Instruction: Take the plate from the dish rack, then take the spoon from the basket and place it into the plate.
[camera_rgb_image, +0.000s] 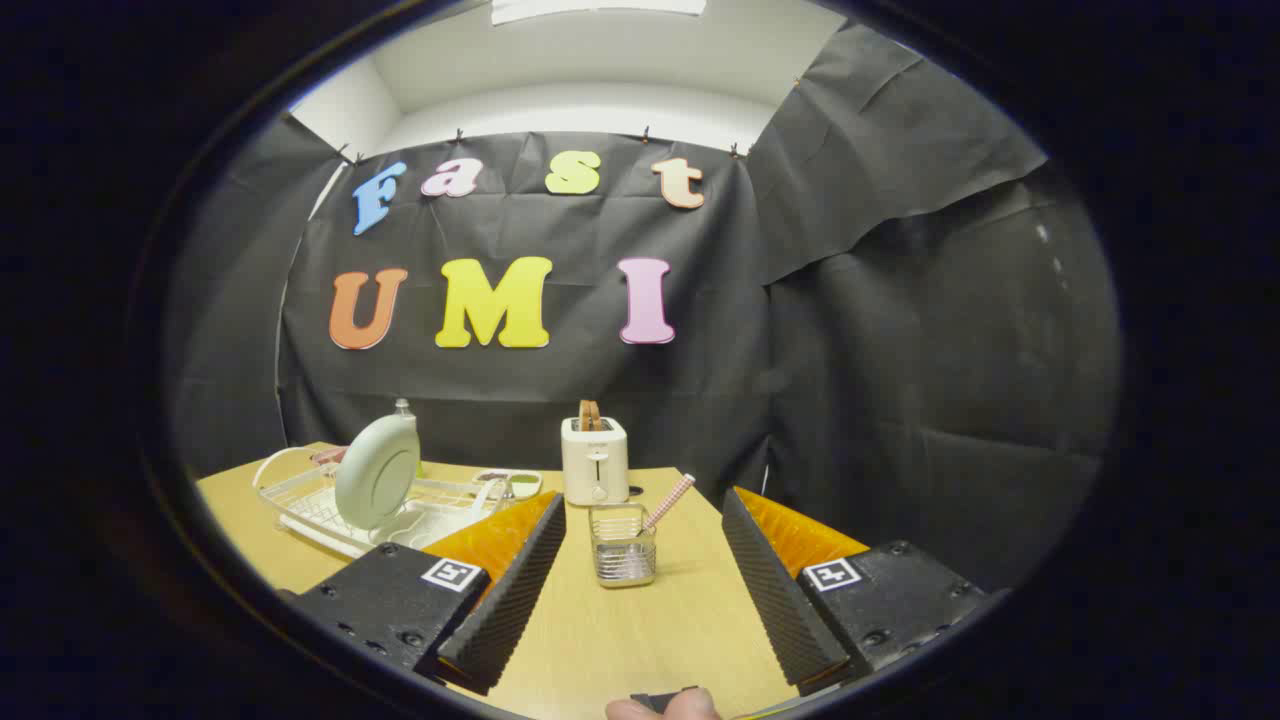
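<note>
Spread wide, the claw (640, 590) holds nothing — its 2 fingers stand well apart above the wooden table (600, 640), with bare tabletop between them. A fingertip (665, 706) of the person holding it shows at the near end, between the finger bases.

Just ahead of the fingers, roughly on the line between them, sits the small wire basket (622, 546). The spoon (668, 503) stands in it, its checked handle leaning out toward the right finger. Beyond the basket is a pale toaster (595, 460) with a slice of bread (590, 414) poking out of the top.

Ahead of the left finger and off to its outer side lies the white dish rack (300, 500). The plate (377, 472) stands on edge in it, tilted slightly and facing the claw. A bottle top (403, 407) shows just behind the plate, and a small tray (508, 484) rests past the rack's near end, close to the toaster.

As far as progress goes, nothing looks done yet: the plate is in the rack and the spoon is in the basket, both untouched. All 3 steps appear to remain — lift the plate out, fetch the spoon, then lay it in the plate. The claw points at the basket rather than the rack, so it likely needs to swing left to reach the plate first.
</note>
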